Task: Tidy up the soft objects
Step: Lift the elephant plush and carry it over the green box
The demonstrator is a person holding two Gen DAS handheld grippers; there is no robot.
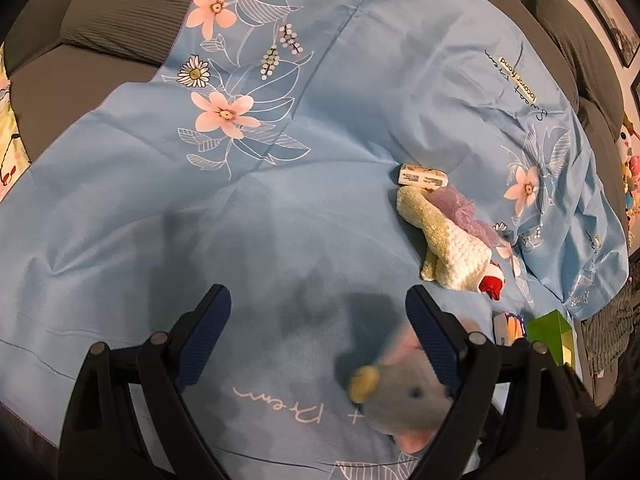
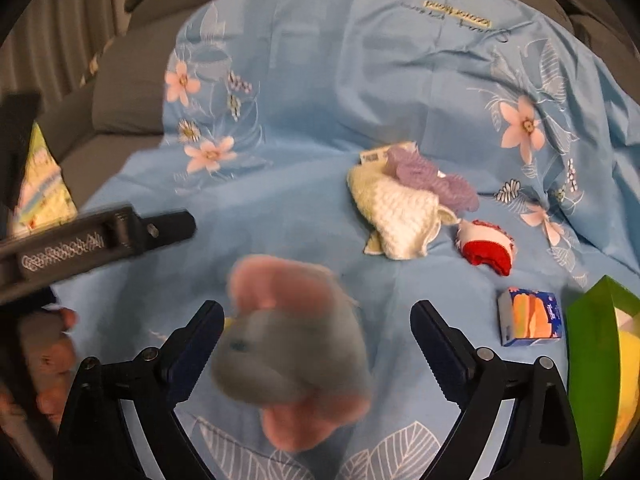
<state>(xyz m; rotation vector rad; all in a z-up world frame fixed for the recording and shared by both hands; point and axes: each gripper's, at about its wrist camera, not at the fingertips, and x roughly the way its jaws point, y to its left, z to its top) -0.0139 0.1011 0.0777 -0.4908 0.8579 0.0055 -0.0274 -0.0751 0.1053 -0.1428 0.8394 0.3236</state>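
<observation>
A grey plush elephant with pink ears point(image 2: 288, 360) shows blurred between the fingers of my right gripper point(image 2: 318, 312). Those fingers stand wide and the right pad is well clear of it, so the gripper is open. In the left wrist view the same plush point(image 1: 404, 396) sits partly behind the right finger of my left gripper point(image 1: 318, 296), which is open with nothing between its pads. Farther back on the blue floral sheet point(image 2: 320, 80) lies a pile: a cream knitted piece point(image 2: 400, 216), a purple mesh puff point(image 2: 432, 176) and a red-and-white soft item point(image 2: 488, 248).
A small tissue pack point(image 2: 530, 318) and a green box point(image 2: 600, 360) stand at the right. A little white carton point(image 1: 422, 176) lies behind the pile. Grey sofa cushions point(image 1: 120, 8) ring the sheet. The left gripper's body point(image 2: 100, 240) and a hand point(image 2: 52, 360) fill the left side.
</observation>
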